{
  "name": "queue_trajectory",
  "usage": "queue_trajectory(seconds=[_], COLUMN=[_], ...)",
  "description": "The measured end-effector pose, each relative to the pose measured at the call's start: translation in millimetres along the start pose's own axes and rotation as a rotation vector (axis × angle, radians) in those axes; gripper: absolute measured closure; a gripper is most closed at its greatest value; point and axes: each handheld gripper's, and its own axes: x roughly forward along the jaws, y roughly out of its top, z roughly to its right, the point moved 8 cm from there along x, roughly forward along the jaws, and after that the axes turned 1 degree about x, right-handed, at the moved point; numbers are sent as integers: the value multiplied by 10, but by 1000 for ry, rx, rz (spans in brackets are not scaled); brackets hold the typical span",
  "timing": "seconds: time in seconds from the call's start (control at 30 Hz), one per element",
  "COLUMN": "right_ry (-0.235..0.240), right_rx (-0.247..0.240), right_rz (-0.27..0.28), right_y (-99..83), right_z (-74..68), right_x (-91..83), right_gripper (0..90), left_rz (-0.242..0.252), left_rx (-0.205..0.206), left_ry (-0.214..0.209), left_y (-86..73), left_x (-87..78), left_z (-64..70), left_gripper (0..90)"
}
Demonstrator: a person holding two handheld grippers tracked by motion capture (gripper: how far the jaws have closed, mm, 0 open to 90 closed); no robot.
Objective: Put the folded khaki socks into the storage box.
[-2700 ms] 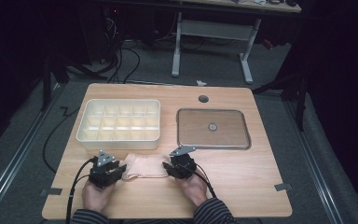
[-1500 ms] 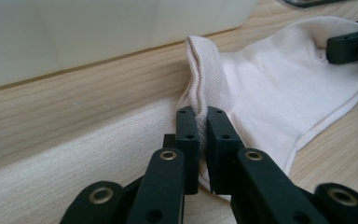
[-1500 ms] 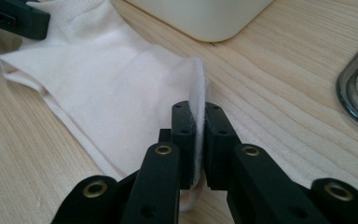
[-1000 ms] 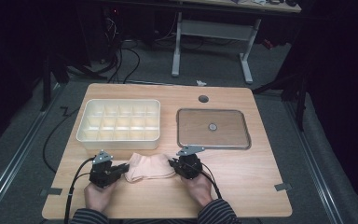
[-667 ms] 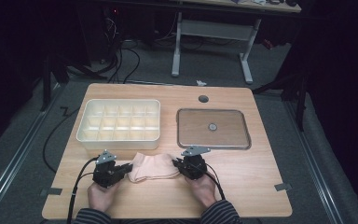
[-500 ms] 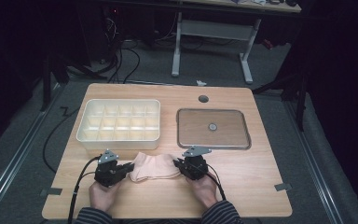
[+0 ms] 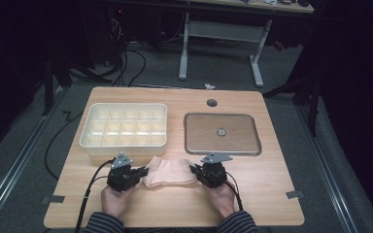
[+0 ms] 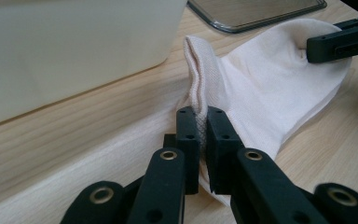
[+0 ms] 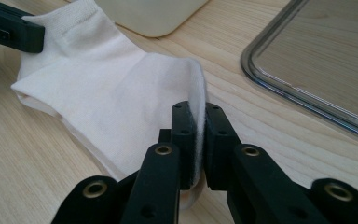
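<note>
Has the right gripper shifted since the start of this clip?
Yes. The right gripper has moved right, from below the metal tray's left edge to below its middle.

- No legible text, label, brand, number or sign appeared on any surface in the three views.

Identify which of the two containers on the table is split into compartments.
The cream plastic box, back left beside the flat metal tray, has a grid of cells; the tray is one undivided surface.
</note>
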Motion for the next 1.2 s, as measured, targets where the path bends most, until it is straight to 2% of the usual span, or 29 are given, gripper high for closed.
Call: queue_trajectory(seconds=[0.27, 0.43, 0.53, 0.67, 0.73, 1.1, 1.2], right_ry=[-30, -43, -51, -62, -72, -84, -76], right_rx=[25, 32, 40, 46, 50, 42, 52], right_rz=[-4, -4, -1, -7, -30, -47, -43], right_y=[-95, -128, -141, -174, -230, -309, -319], right_z=[135, 197, 247, 317, 353, 368, 377], right_x=[-108, -159, -187, -204, -167, -69, -52], right_gripper=[843, 842, 842, 839, 837, 807, 766], left_rz=[-10, -9, -4, -17, -34, -59, -54], left_rx=[17, 10, -7, 8, 17, 50, 38], left_ry=[-29, -42, -65, -53, -45, 9, 14], left_y=[68, 85, 103, 105, 77, 16, -6], left_x=[130, 198, 223, 301, 360, 420, 436], left_z=[119, 167, 191, 216, 230, 193, 175], left_gripper=[854, 853, 852, 851, 850, 835, 816])
